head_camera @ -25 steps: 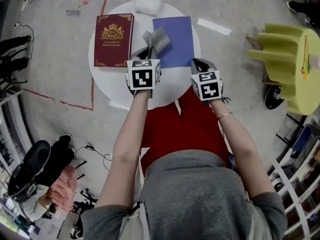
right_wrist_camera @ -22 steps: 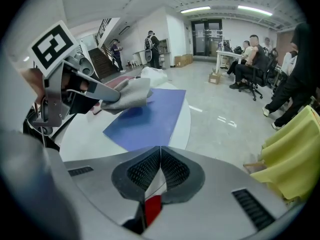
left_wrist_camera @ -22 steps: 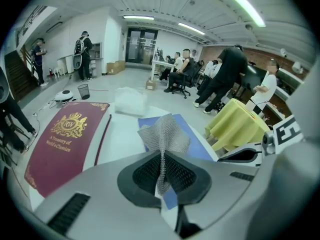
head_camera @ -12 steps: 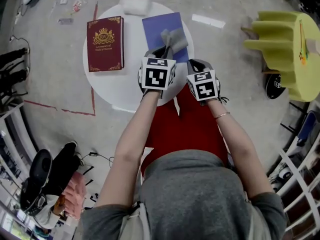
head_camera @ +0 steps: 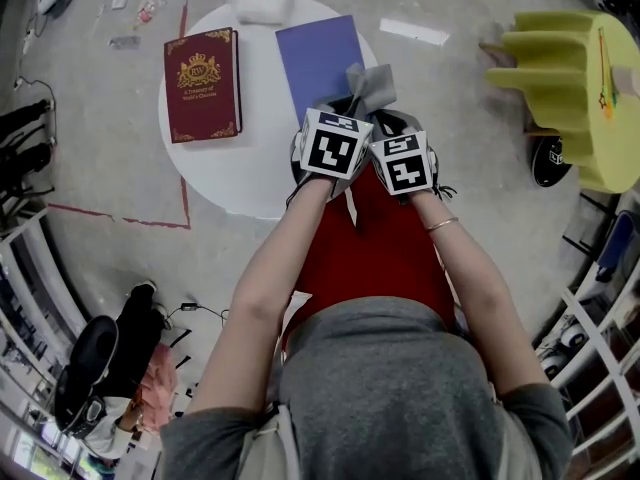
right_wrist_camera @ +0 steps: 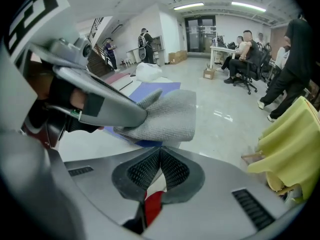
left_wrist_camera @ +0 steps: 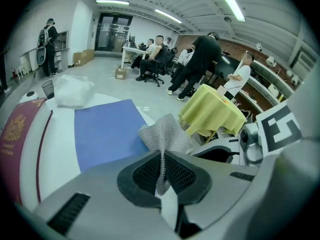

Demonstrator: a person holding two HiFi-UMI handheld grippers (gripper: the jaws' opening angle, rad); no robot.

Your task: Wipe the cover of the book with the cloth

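- Your left gripper [left_wrist_camera: 161,166], pinching the crumpled grey woven cloth [left_wrist_camera: 163,133], hides the plain flat blue book's [head_camera: 315,58] near edge.
- Your right gripper's [right_wrist_camera: 160,160] jaws press together, empty.

Head view looks steeply down — both gripper views sit low, close, apparently sharing the cloth [left_wrist_camera: 162,134]

The cloth [head_camera: 368,84] and left tool [head_camera: 350,105] hide the blue book's [head_camera: 314,58] near corner.
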